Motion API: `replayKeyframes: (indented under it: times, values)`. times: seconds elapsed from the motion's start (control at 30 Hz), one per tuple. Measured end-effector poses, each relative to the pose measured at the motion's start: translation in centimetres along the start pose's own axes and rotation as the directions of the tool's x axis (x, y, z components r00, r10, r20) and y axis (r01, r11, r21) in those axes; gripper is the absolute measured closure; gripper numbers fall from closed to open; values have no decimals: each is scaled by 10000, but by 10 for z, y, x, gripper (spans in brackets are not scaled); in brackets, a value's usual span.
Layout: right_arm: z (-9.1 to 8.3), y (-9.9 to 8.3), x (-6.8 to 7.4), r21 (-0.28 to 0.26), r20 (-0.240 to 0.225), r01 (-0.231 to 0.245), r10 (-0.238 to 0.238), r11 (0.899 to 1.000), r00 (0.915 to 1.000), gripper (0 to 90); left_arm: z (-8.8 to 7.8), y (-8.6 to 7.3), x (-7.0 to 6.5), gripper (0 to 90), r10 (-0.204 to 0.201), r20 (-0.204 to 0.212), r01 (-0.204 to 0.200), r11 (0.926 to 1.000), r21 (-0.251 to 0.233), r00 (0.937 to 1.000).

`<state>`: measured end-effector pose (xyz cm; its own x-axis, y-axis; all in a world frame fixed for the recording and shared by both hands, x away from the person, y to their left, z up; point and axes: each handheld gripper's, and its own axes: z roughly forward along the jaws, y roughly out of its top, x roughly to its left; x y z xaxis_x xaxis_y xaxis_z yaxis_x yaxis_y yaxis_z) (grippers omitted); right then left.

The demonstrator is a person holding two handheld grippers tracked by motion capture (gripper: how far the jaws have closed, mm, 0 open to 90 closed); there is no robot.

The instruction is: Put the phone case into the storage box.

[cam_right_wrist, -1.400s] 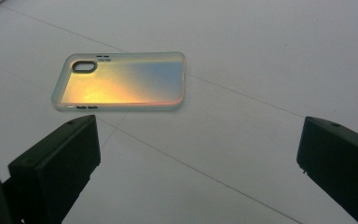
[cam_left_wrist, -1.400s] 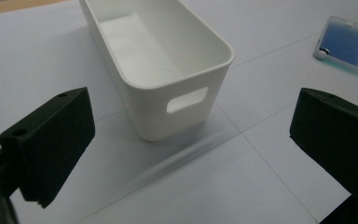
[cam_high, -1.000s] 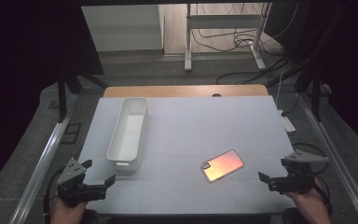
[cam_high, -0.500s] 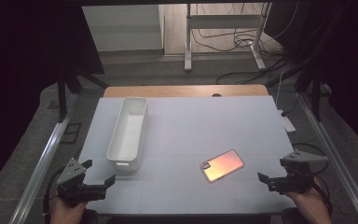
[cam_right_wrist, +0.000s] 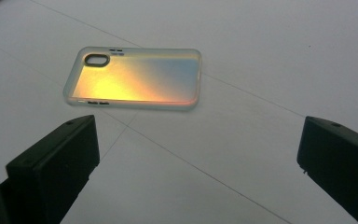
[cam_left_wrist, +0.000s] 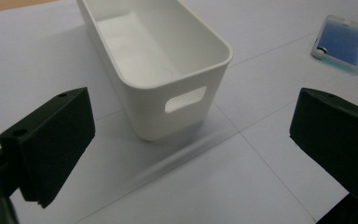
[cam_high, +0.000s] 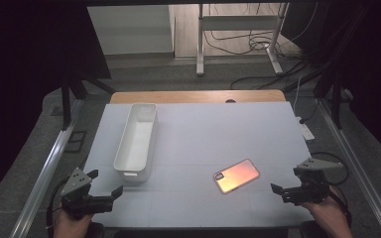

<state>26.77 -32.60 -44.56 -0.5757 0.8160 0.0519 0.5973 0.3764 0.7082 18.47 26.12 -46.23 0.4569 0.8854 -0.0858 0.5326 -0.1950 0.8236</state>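
Note:
A long white bin (cam_high: 136,141) lies empty on the left half of the white tabletop (cam_high: 203,129). An iridescent orange phone case (cam_high: 236,175) lies flat near the front right, camera cut-out toward the left. My left gripper (cam_high: 105,182) is held open at the front left corner, just short of the bin's near end. In the left gripper view the bin's handle wall (cam_left_wrist: 149,116) stands ahead between the spread jaws of this gripper (cam_left_wrist: 193,144), and the case (cam_left_wrist: 342,44) shows far right. My right gripper (cam_high: 286,180) is open to the right of the case. The case (cam_right_wrist: 135,79) lies ahead of this gripper (cam_right_wrist: 198,149).
A wooden strip (cam_high: 198,96) borders the table's far edge. Metal rails (cam_high: 54,158) run along both sides. A small white block (cam_high: 305,130) sits at the right edge. Cables and a stand's legs (cam_high: 238,44) lie on the floor beyond.

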Motion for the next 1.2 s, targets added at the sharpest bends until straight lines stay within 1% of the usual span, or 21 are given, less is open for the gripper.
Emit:
replayKeyframes:
  times: [0.53, 0.87, 0.97, 1.1, 1.2]
  values:
    - [7, 7, 1, -160, -80, 107, -108, 9998, 9999, 0, 0, 0, 0, 9, -33, -4, 33, 10000, 10, 10000]
    - [13, 15, 3, -115, -157, 397, -398, 9991, 9991, 0, 0, 0, 0, 9, -72, 5, 72, 10000, 13, 10000]
    - [15, 17, 3, -137, -219, 449, -452, 9989, 9987, 0, 0, 0, 0, 9, -67, 8, 67, 10000, 12, 10000]
    - [18, 20, 4, -36, -270, 586, -587, 9983, 9979, 0, 0, 0, 1, 9, -74, 11, 74, 10000, -1, 10000]
    - [21, 22, 5, -9, -389, 690, -690, 9976, 9969, 0, 0, 0, 0, 9, -66, 10, 66, 10000, 9, 10000]
